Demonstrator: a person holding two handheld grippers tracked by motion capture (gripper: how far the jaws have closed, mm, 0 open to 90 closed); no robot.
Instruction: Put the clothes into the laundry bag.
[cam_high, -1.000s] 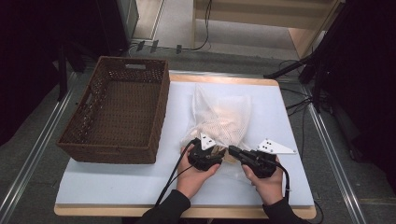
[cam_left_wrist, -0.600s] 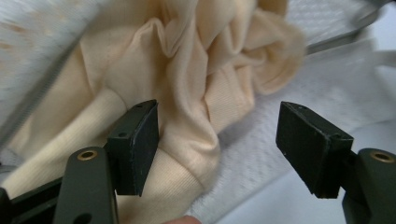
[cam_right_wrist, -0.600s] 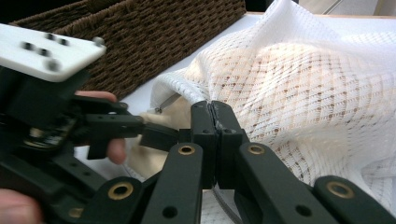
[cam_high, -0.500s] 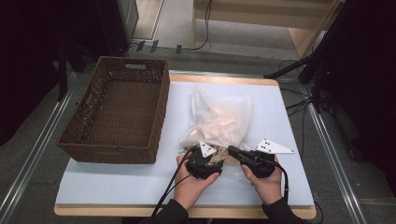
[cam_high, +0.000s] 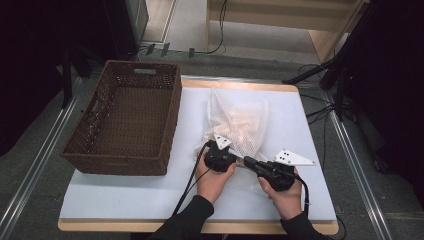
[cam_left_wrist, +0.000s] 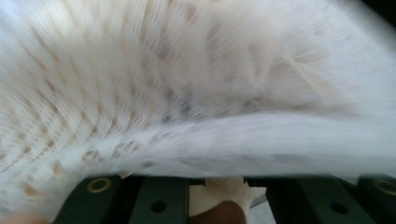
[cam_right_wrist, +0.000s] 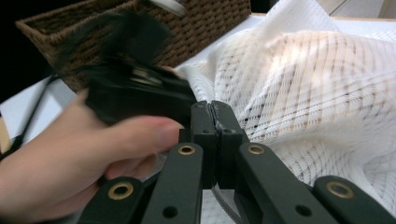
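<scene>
The white table top (cam_high: 125, 195) carried a brown wicker basket (cam_high: 125, 120) along its left edge. Beside it, toward the middle and near edge, lay a white mesh bag (cam_high: 240, 122) stuffed with pale cloth: soft, light and floppy by the look of it, best taken at its gathered near end. There the right gripper (cam_right_wrist: 215, 122) had its jaws pressed together, apparently pinching the mesh. The left gripper (cam_high: 216, 156) had just been closing against the bag; its grip cannot be told.

Left claw (cam_high: 218, 150) closing, slid nearer along mesh bag (cam_high: 239, 120).
</scene>
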